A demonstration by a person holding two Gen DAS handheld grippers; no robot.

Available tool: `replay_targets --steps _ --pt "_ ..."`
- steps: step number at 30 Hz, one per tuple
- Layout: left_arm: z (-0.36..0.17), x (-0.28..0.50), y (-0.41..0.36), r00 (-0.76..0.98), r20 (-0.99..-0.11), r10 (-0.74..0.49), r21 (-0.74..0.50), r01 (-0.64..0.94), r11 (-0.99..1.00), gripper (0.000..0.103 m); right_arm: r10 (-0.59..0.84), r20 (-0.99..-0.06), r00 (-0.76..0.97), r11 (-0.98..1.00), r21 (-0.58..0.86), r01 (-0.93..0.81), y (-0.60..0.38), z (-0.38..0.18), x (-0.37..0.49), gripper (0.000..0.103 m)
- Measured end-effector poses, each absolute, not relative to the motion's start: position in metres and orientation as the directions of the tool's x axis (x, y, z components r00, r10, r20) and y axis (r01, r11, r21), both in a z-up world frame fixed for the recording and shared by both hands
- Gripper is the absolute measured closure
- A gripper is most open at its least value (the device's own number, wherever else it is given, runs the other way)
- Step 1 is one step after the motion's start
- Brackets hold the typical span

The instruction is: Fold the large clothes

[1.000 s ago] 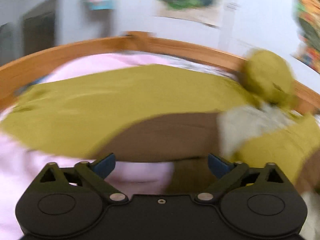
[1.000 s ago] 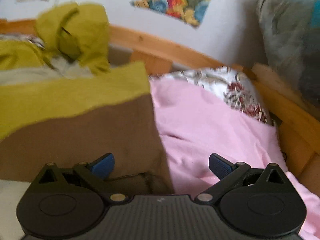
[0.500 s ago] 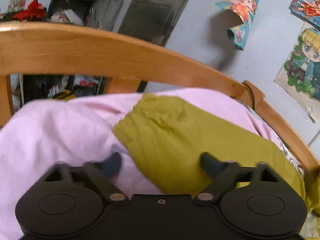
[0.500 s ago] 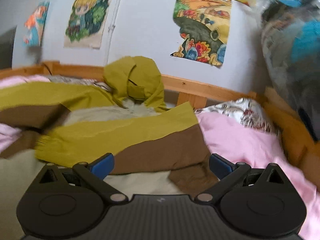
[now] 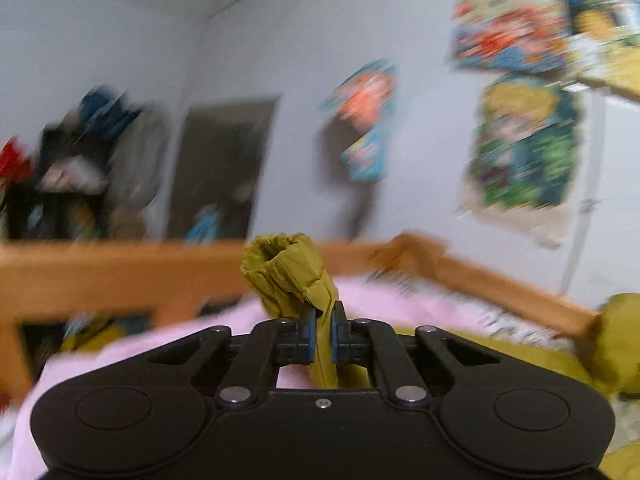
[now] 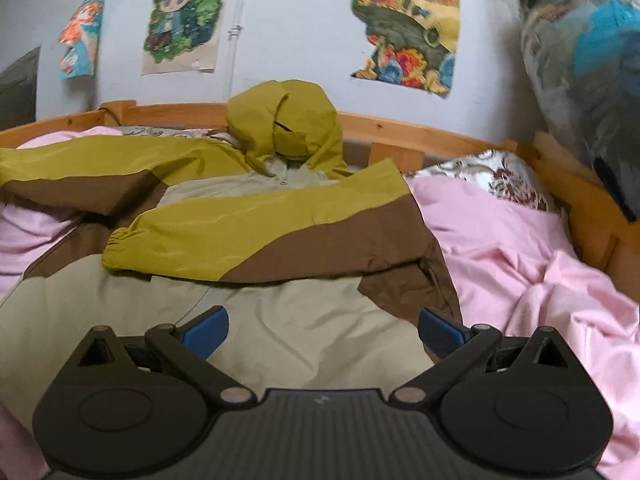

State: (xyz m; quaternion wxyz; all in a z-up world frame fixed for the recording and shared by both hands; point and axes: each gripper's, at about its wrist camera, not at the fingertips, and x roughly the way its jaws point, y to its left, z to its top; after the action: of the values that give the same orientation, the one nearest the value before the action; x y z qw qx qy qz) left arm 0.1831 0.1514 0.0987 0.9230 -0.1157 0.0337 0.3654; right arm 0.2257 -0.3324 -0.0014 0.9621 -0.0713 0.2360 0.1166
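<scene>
A large hooded jacket [image 6: 256, 216] in olive, brown and beige lies spread on a bed with a pink sheet [image 6: 520, 248]. Its right sleeve [image 6: 224, 240] is folded across the chest, and the hood [image 6: 288, 120] rests against the wooden headboard. My right gripper [image 6: 322, 330] is open and empty, just above the beige lower front. My left gripper [image 5: 322, 338] is shut on the olive cuff of the left sleeve [image 5: 286, 272] and holds it raised above the pink sheet [image 5: 140, 348]. The left wrist view is blurred.
A wooden bed rail [image 6: 420, 132] runs around the bed, also seen in the left wrist view [image 5: 120, 272]. Posters [image 6: 404, 28] hang on the wall behind. A floral pillow [image 6: 492, 176] lies at the right. A plastic-wrapped bundle [image 6: 588, 52] hangs at the upper right.
My left gripper has closed on the olive sleeve cuff and lifted it off the sheet. My right gripper has pulled back a little and stays open.
</scene>
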Motion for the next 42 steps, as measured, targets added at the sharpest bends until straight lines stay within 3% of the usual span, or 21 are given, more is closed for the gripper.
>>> replay_targets --steps 3,8,13,17,22,27,28,32,38,42 --pt "0.126 0.2 0.116 0.826 -0.001 0.564 -0.124 -0.56 0.819 0.1 0.188 -0.484 0.855 0.966 -0.067 -0.251 -0.337 -0.007 0.228 0.0" --pt "0.161 0.228 0.038 0.965 0.158 0.21 0.001 -0.213 0.977 0.1 0.182 -0.49 0.853 0.971 -0.047 -0.234 -0.343 -0.013 0.23 0.0" --pt "0.146 0.249 -0.049 0.977 0.123 -0.173 0.191 0.147 0.97 0.099 0.127 -0.485 0.865 0.986 -0.033 -0.163 -0.357 -0.017 0.23 0.0" --pt "0.105 0.276 -0.097 0.941 -0.01 -0.339 0.171 0.336 0.926 0.098 0.043 -0.474 0.879 0.997 -0.038 -0.07 -0.376 -0.019 0.232 0.0" --pt "0.046 0.315 -0.124 0.878 -0.212 -0.428 0.005 0.439 0.898 0.097 -0.047 -0.475 0.879 0.999 -0.041 0.031 -0.399 -0.021 0.236 0.0" --pt "0.006 0.322 -0.137 0.782 -0.343 -0.52 -0.083 0.526 0.846 0.091 -0.099 -0.477 0.873 0.995 -0.051 0.085 -0.415 -0.027 0.239 0.0" --pt "0.0 0.32 -0.138 0.764 -0.357 -0.537 -0.093 0.543 0.835 0.085 -0.104 -0.479 0.871 0.995 -0.049 0.091 -0.417 -0.028 0.239 0.0" --pt "-0.009 0.298 -0.14 0.718 -0.372 -0.588 -0.106 0.597 0.795 0.042 -0.111 -0.474 0.873 0.994 -0.052 0.098 -0.421 -0.03 0.239 0.0" --pt "0.003 0.279 -0.112 0.731 -0.384 -0.564 -0.146 0.556 0.819 0.019 -0.123 -0.451 0.884 0.992 -0.08 0.097 -0.416 -0.031 0.234 0.0" --pt "0.003 0.286 -0.086 0.818 -0.43 -0.383 -0.085 0.386 0.919 0.012 -0.11 -0.413 0.904 0.992 -0.095 0.077 -0.407 -0.028 0.23 0.0"
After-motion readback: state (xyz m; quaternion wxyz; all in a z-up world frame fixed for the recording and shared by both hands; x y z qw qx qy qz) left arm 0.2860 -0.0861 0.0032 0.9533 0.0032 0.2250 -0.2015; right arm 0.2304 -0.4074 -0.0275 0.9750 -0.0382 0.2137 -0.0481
